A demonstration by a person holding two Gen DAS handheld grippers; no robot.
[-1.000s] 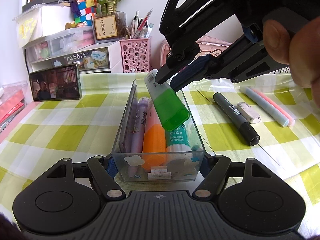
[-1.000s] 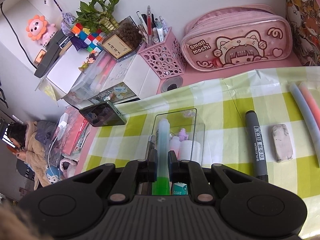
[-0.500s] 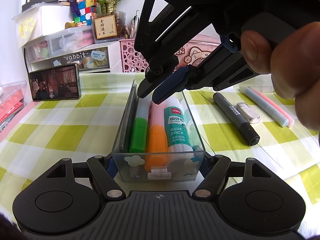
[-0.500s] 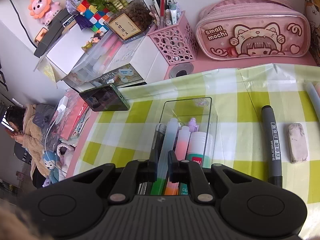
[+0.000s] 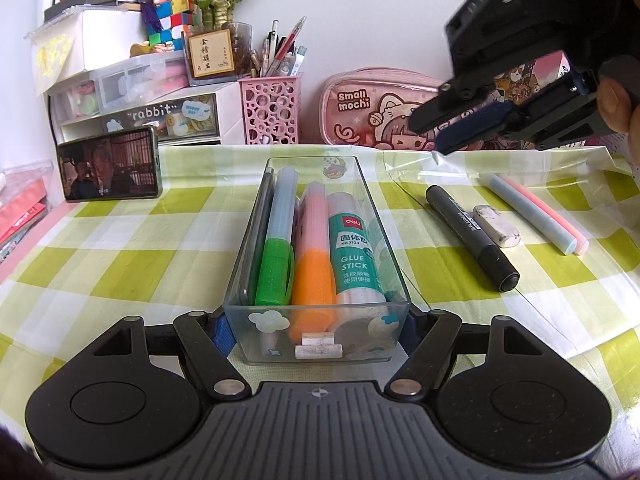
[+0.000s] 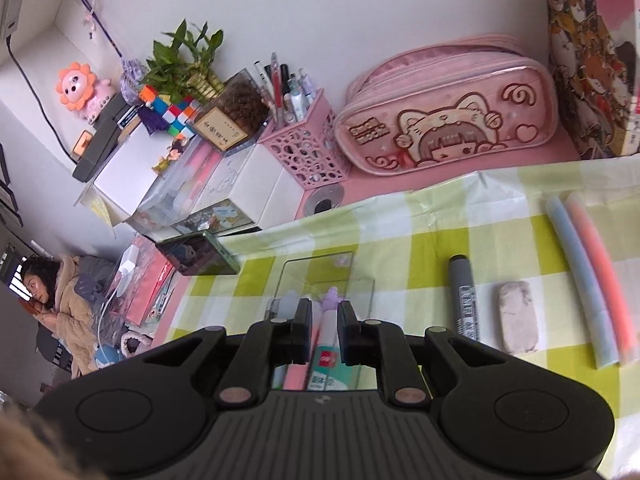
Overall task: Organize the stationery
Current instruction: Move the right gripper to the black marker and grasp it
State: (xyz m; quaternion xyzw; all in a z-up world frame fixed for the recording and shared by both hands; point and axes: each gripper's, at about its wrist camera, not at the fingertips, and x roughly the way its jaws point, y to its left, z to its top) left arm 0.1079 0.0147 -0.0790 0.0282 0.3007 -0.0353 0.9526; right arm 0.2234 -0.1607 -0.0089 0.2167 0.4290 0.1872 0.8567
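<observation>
I run both tools remotely; the hazards below go from left to right.

1. Left tool (image 5: 316,334). Its jaws are clamped on the near end of the clear rectangular plastic tray (image 5: 390,240), one pad against each side wall. The tray sits straight ahead of this tool on the green-and-white checked cloth (image 5: 120,240) over the desk. Risk, in my judgement: smooth walls may slip from the pads, or the tray may skid with the cloth if I push sideways.

2. Tray contents. From the left tool's side I see the green-capped pale blue highlighter (image 5: 276,248) nearest the left wall, then the orange-capped pink highlighter (image 5: 314,256), then the white glue stick with a green label (image 5: 354,256). They lie packed side by side. Another long item dropped at an angle could ride on top and roll out.

3. Right tool (image 6: 324,316). Its jaws have just been opening and stand narrowly apart with nothing between them. It hangs above and to the right of the tray. Risk: the gap looks barely wider than a pen, so a descent off-centre may land a pad on the target.

4. Loose items to the right of the tray: the grey-and-black marker (image 5: 472,236), the white eraser (image 5: 496,226), and the pale blue and pink sticks (image 5: 536,216) lying touching. The round marker may roll when nudged; the paired sticks may be pinched together.
</observation>
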